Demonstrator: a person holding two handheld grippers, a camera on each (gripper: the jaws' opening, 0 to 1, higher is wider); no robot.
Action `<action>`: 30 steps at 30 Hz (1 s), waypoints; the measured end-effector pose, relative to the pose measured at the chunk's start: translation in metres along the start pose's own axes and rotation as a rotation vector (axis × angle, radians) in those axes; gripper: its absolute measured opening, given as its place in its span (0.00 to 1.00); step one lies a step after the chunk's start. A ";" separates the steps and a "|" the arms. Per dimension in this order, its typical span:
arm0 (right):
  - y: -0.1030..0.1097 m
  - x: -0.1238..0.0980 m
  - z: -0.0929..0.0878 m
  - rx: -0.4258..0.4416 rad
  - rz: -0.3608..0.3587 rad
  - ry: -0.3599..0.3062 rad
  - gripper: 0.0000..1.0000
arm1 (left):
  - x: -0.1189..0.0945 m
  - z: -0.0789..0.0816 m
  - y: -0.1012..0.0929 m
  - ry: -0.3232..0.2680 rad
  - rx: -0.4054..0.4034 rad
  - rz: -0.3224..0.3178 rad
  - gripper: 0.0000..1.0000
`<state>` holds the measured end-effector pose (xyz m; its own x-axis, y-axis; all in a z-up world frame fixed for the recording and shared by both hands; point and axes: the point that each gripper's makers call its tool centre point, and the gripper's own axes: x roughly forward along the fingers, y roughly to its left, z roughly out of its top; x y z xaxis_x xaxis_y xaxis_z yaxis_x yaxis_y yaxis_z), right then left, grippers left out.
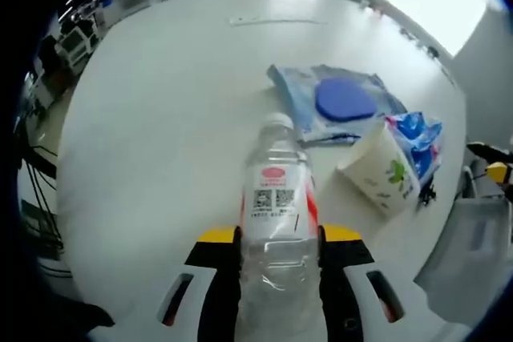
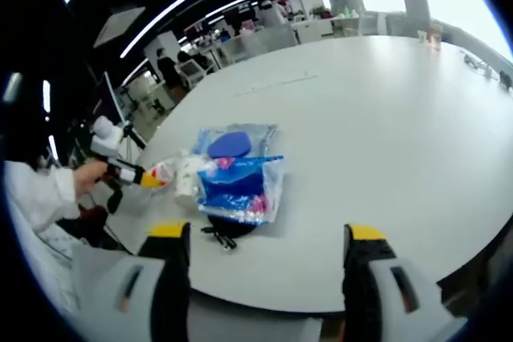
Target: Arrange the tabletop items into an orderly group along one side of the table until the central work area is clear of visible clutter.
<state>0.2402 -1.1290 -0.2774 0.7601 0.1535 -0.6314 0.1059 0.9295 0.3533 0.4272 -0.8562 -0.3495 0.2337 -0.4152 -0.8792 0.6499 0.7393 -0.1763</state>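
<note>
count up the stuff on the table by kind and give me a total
Clear plastic bottle, held in the left claw: 1
Clear packet with a blue disc: 1
Blue printed packet: 1
White paper cup, lying on its side: 1
Small black item at the table edge, too small to identify: 1
Total: 5

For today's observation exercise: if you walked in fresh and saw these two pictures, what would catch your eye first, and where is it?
First, the clear water bottle clamped in the left tool, right at the bottom of the left gripper view. Beyond it, a small cluster lies near the table's edge: a packet with a blue round lid, a white cup on its side, and a blue pouch. The right tool hangs open over the table edge.
</note>
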 end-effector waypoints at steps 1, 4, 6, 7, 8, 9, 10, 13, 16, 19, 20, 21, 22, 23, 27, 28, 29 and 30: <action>0.004 0.001 0.003 0.004 0.012 -0.009 0.77 | 0.000 0.000 0.000 -0.010 -0.021 -0.006 0.32; 0.021 0.006 0.016 0.000 0.058 -0.034 0.76 | 0.000 -0.002 0.000 -0.018 -0.036 -0.008 0.31; 0.029 0.011 0.020 -0.021 0.071 -0.029 0.76 | -0.001 -0.002 0.000 -0.023 -0.033 -0.003 0.31; 0.034 0.013 0.023 -0.028 0.081 -0.027 0.76 | -0.002 -0.001 0.000 -0.032 -0.041 -0.003 0.31; 0.040 0.016 0.027 -0.024 0.102 -0.033 0.75 | -0.003 -0.001 0.000 -0.040 -0.055 -0.006 0.31; 0.045 0.018 0.031 -0.020 0.120 -0.040 0.75 | -0.003 -0.002 0.000 -0.045 -0.066 -0.009 0.31; 0.048 0.020 0.034 -0.019 0.132 -0.044 0.75 | -0.003 -0.002 0.001 -0.053 -0.080 -0.009 0.31; 0.059 0.026 0.048 -0.028 0.154 -0.057 0.75 | -0.003 -0.002 0.002 -0.063 -0.087 -0.007 0.31; 0.067 0.032 0.059 -0.008 0.182 -0.078 0.74 | -0.005 0.000 0.003 -0.093 -0.109 -0.002 0.32; 0.083 0.038 0.071 -0.003 0.221 -0.091 0.73 | -0.007 0.003 0.003 -0.113 -0.119 0.001 0.32; 0.086 0.041 0.073 -0.003 0.228 -0.092 0.73 | -0.007 0.003 0.003 -0.115 -0.118 0.002 0.32; 0.091 0.043 0.075 -0.004 0.238 -0.092 0.73 | -0.006 0.003 0.004 -0.116 -0.121 0.001 0.32; 0.097 0.047 0.077 -0.006 0.254 -0.091 0.73 | -0.006 0.004 0.004 -0.119 -0.123 0.000 0.32; 0.104 0.051 0.079 0.000 0.271 -0.087 0.73 | -0.006 0.004 0.004 -0.121 -0.125 0.001 0.32; 0.126 0.063 0.089 0.026 0.329 -0.084 0.73 | -0.007 0.003 0.003 -0.139 -0.136 0.004 0.32; 0.132 0.067 0.093 0.022 0.341 -0.085 0.73 | -0.007 0.004 0.003 -0.143 -0.135 0.006 0.32; 0.136 0.069 0.095 0.016 0.349 -0.084 0.72 | -0.008 0.004 0.004 -0.146 -0.138 0.006 0.32; 0.141 0.072 0.097 0.012 0.356 -0.080 0.72 | -0.008 0.004 0.004 -0.149 -0.141 0.006 0.32</action>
<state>0.3718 -1.0197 -0.2066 0.7983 0.4396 -0.4116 -0.1674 0.8185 0.5496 0.4309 -0.8521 -0.3419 0.3485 -0.4763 -0.8073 0.5431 0.8046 -0.2402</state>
